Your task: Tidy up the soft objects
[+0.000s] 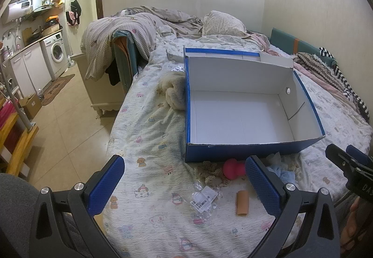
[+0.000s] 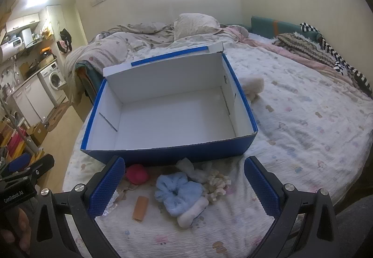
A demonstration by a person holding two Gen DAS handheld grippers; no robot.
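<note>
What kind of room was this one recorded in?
Likely a small studio flat: a rumpled bed holds the blue box, with a washing machine and kitchen counter in the same room.

A washing machine [image 1: 56, 51] stands beyond the rumpled duvet [image 1: 130, 25].

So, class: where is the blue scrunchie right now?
In the right wrist view the blue scrunchie lies on the bed in front of the box, between the cream scrunchie and the tube.

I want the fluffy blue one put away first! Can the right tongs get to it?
Probably yes. The right tongs are open, and the blue scrunchie lies on the bed right between and below them with nothing on top; only a white scrunchie touches it.
</note>
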